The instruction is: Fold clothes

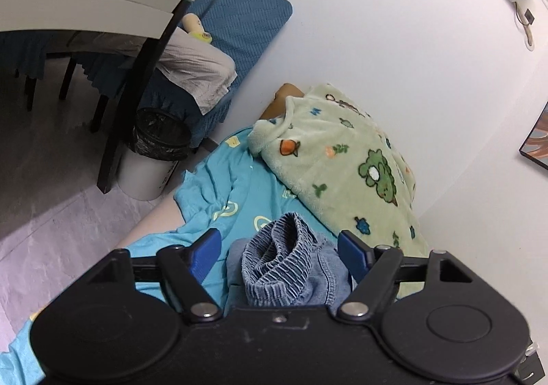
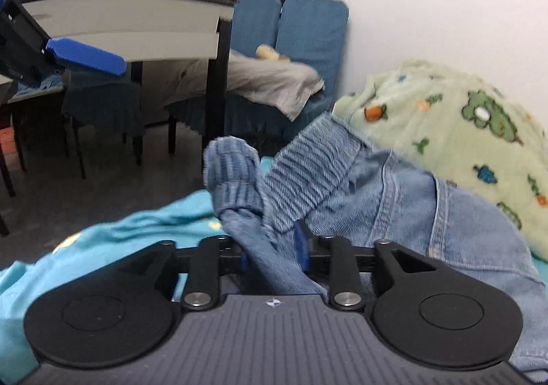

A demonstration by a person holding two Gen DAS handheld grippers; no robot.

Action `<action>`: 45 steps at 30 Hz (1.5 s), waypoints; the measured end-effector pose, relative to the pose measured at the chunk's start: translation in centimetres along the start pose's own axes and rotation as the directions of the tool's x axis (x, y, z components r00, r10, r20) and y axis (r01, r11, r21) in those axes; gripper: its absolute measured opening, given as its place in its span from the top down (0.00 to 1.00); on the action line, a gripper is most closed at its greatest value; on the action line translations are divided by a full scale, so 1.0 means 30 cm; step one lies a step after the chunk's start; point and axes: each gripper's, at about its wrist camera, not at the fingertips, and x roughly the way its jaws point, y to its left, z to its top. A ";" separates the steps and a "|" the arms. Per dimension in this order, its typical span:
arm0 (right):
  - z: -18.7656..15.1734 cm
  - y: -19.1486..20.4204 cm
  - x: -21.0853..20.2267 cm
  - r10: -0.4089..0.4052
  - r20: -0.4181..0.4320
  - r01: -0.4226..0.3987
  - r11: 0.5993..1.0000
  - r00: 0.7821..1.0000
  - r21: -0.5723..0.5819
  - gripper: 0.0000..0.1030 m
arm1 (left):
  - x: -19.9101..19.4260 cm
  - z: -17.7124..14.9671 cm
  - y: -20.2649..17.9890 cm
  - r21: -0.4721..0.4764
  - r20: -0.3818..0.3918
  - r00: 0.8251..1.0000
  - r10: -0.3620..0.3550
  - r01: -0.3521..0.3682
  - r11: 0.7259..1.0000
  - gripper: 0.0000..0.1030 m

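The folding is judged to be at an early stage. A pair of denim trousers (image 2: 428, 210) is seen bunched and twisted, its ribbed waistband (image 1: 277, 248) standing up in a crumpled loop — no flat fold has yet been made in it. The trousers lie on top of a turquoise garment (image 1: 219, 193), which is spread loosely and creased over a pale surface whose nature cannot be made out; this garment too appears unfolded. Just beside the trousers, against the white wall (image 1: 394, 25), a green fleece blanket (image 1: 346, 159) with printed animals is heaped. Smoothing of the trousers and all folds are judged still to be left.

The right tool (image 2: 274, 248) is held low and roughly level, pointing toward the dining chairs (image 2: 291, 42), and is closed narrowly on a twisted strand of the denim just below the waistband. The left tool (image 1: 279, 249) is held above the trousers, angled downward, with its blue fingers (image 1: 352, 248) spread wide on either side of the waistband; no cloth is gripped by it. In the right wrist view one of its fingers is seen raised at the upper left — well apart from the denim.
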 end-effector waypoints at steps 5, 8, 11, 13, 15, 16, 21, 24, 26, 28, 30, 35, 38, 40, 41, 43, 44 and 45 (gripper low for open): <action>-0.038 0.025 -0.085 0.112 0.028 -0.111 0.993 0.993 -0.036 0.06 | 0.021 -0.030 0.010 -0.003 -0.032 0.999 -0.011 0.011 1.000 0.28; -0.029 0.005 -0.155 0.114 0.020 -0.112 0.992 0.993 -0.059 0.06 | 0.043 -0.063 -0.018 0.040 -0.058 0.998 -0.007 0.009 0.999 0.28; -0.016 -0.077 -0.240 0.100 0.040 -0.100 0.995 0.994 0.014 0.06 | 0.058 -0.104 -0.063 0.112 -0.061 0.998 0.002 0.005 0.994 0.28; -0.012 -0.157 -0.290 0.064 0.064 -0.072 0.989 0.996 0.131 0.06 | 0.076 -0.133 -0.094 0.163 -0.064 0.998 0.014 -0.004 0.987 0.28; -0.016 -0.225 -0.326 0.015 0.071 -0.032 0.971 0.997 0.239 0.06 | 0.094 -0.163 -0.114 0.195 -0.071 0.997 0.028 -0.013 0.981 0.28; -0.027 -0.256 -0.340 -0.009 0.082 -0.015 0.959 0.997 0.284 0.06 | 0.103 -0.177 -0.120 0.205 -0.077 0.996 0.034 -0.017 0.979 0.28; -0.107 -0.418 -0.389 -0.125 0.102 0.058 0.866 0.987 0.497 0.06 | 0.144 -0.238 -0.119 0.204 -0.094 0.993 0.066 -0.046 0.978 0.28; -0.160 -0.520 -0.369 -0.129 0.076 0.053 0.777 0.989 0.627 0.07 | 0.178 -0.262 -0.092 0.164 -0.115 0.989 0.093 -0.073 0.984 0.28; -0.188 -0.571 -0.358 -0.139 0.047 0.068 0.718 0.989 0.693 0.07 | 0.204 -0.286 -0.077 0.145 -0.146 0.983 0.107 -0.086 0.986 0.28; -0.215 -0.612 -0.351 -0.145 0.032 0.074 0.667 0.989 0.741 0.07 | 0.228 -0.309 -0.059 0.133 -0.164 0.976 0.144 -0.123 0.983 0.28; -0.242 -0.643 -0.332 -0.139 0.028 0.066 0.625 0.990 0.777 0.07 | 0.253 -0.325 -0.031 0.103 -0.187 0.969 0.163 -0.146 0.984 0.25; -0.318 -0.700 -0.291 -0.080 0.042 0.005 0.509 0.996 0.861 0.07 | 0.317 -0.340 0.024 0.031 -0.206 0.965 0.162 -0.159 0.987 0.21; -0.353 -0.719 -0.257 -0.028 0.049 -0.031 0.458 0.998 0.888 0.07 | 0.350 -0.354 0.060 -0.026 -0.233 0.966 0.116 -0.126 0.992 0.21; -0.373 -0.721 -0.219 0.028 0.058 -0.064 0.428 0.998 0.901 0.08 | 0.372 -0.361 0.096 -0.092 -0.251 0.964 0.088 -0.114 0.989 0.16; -0.377 -0.717 -0.205 0.059 0.059 -0.079 0.427 0.997 0.901 0.08 | 0.381 -0.363 0.112 -0.123 -0.258 0.963 0.074 -0.108 0.987 0.14; -0.375 -0.705 -0.170 0.084 0.029 -0.064 0.459 0.996 0.886 0.09 | 0.395 -0.366 0.129 -0.163 -0.262 0.964 0.052 -0.097 0.982 0.14; -0.374 -0.700 -0.155 0.098 0.023 -0.067 0.466 0.995 0.882 0.10 | 0.400 -0.366 0.127 -0.164 -0.258 0.965 0.046 -0.090 0.982 0.14; -0.374 -0.700 -0.143 0.108 0.028 -0.075 0.461 0.994 0.884 0.10 | 0.406 -0.366 0.122 -0.157 -0.252 0.967 0.043 -0.084 0.984 0.14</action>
